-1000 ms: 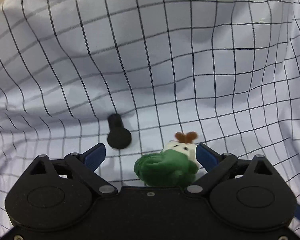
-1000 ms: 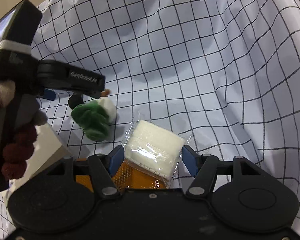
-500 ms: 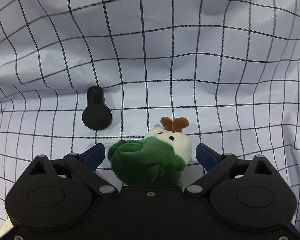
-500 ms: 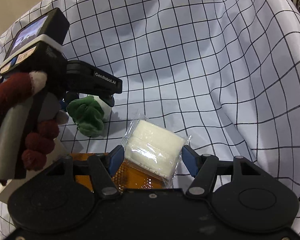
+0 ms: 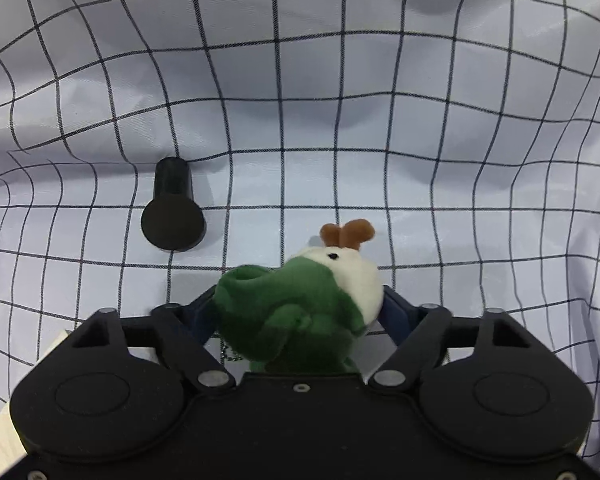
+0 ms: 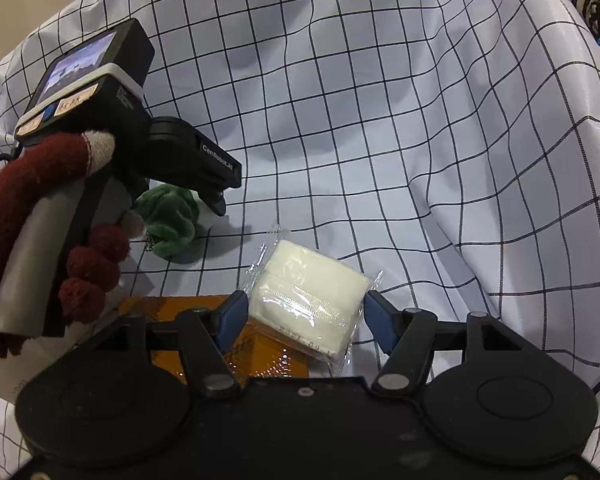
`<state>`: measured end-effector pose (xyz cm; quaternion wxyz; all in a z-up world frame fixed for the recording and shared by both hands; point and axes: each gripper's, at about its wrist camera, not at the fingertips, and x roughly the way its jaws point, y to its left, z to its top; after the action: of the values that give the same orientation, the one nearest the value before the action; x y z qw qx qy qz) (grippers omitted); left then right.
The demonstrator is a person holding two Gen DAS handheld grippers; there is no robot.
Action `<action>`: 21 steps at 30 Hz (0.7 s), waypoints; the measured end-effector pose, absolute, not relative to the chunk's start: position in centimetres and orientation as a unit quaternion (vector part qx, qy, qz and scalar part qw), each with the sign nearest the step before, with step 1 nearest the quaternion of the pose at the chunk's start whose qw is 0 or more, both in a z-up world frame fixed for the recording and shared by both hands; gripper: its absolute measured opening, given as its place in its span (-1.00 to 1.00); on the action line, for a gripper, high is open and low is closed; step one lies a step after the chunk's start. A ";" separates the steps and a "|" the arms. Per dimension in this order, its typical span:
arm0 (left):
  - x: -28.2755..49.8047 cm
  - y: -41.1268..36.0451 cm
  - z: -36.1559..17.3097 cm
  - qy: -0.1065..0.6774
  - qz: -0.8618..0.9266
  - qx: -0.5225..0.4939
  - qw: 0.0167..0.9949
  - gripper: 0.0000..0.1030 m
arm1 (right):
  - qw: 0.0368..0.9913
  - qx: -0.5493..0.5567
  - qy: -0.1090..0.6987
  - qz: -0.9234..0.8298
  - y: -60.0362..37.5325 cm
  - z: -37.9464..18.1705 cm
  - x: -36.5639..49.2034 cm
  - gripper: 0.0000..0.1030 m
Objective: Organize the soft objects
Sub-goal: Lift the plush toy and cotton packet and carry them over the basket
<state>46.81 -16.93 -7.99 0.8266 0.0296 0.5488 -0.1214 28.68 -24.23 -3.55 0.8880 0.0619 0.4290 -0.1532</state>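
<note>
A green and white plush toy (image 5: 300,304) with brown antlers sits between the blue fingers of my left gripper (image 5: 296,312), which is shut on it, just above the checked cloth (image 5: 340,120). The plush also shows in the right wrist view (image 6: 168,220) under the left gripper (image 6: 204,200). My right gripper (image 6: 304,316) is shut on a white soft pad in clear wrap (image 6: 312,300), held over an orange box (image 6: 204,320).
A black round-headed peg (image 5: 174,208) lies on the cloth left of the plush. A white box (image 5: 4,432) sits at the lower left. The cloth rises in folds at the back and right (image 6: 480,160). A striped item (image 6: 588,4) is at the far right.
My left gripper moved forward around the plush and closed on it; a second ago its fingers were wide open. The right gripper holds the wrapped pad as before.
</note>
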 end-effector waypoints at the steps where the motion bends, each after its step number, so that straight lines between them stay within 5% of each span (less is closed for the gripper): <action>1: 46.9 -17.1 -8.0 0.546 -0.126 0.029 0.828 0.35 | 0.888 0.061 0.429 -0.156 -24.3 -3.6 28.6 0.23; 21: 37.4 -25.8 -6.2 0.543 -0.305 0.048 0.781 0.27 | 0.879 0.059 0.427 -0.206 -25.9 -1.5 22.6 0.23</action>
<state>37.36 -25.78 -6.21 0.7813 0.0475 0.5427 -0.3047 22.63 -25.92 -1.50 0.8786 0.0585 0.4268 -0.2059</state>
